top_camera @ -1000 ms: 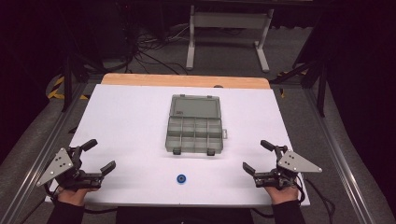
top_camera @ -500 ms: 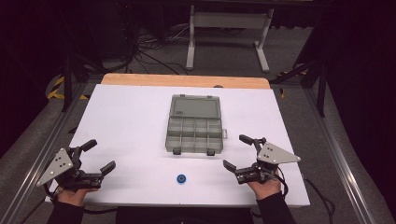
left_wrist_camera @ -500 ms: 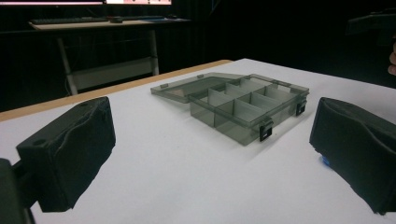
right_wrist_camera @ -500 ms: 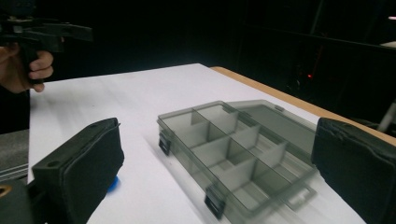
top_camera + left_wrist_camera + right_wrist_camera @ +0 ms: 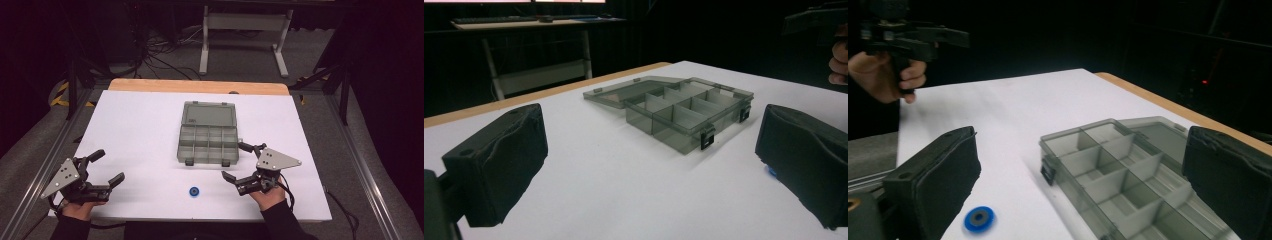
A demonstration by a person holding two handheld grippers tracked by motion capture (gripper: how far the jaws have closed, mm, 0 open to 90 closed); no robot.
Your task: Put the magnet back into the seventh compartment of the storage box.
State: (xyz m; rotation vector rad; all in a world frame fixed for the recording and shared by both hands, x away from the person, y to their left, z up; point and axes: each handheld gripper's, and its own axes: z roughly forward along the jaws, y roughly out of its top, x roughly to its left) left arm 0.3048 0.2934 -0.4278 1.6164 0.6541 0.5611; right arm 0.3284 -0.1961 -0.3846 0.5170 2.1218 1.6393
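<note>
Moved since a second ago: right gripper [image 5: 241, 163] has travelled inward from the table's right edge to just beside the organiser's right front corner; left gripper [image 5: 104, 167] has stayed at the front left.
Table [image 5: 135, 130]: white top with a wooden strip along the far edge – the high view takes in the whole of it, each gripper view a slanted part.
Organiser box [image 5: 208, 133]: grey, see-through, lying open near the table's middle, lid flat toward the far side. High view shows its grid of compartments from above; left gripper view [image 5: 684, 115] shows its two black front latches side-on; right gripper view [image 5: 1120, 172] looks into the nearest cells, the box's near end cut off by the frame's bottom edge.
Right gripper, state: jaws wide apart, holding nothing, held just above the table.
Left gripper, state: jaws spread too, nothing between them. It appears far off in the right gripper view [image 5: 913, 37], dark and hard to make out.
Blue ring [image 5: 194, 191]: small disc with a hole, lying on the table in front of the box, between the two grippers and nearer the right one. Right gripper view shows it plainly [image 5: 979, 218], beside the left-hand jaw; in the left gripper view it is just a blue sliver [image 5: 770, 172] hidden behind the right-hand jaw.
</note>
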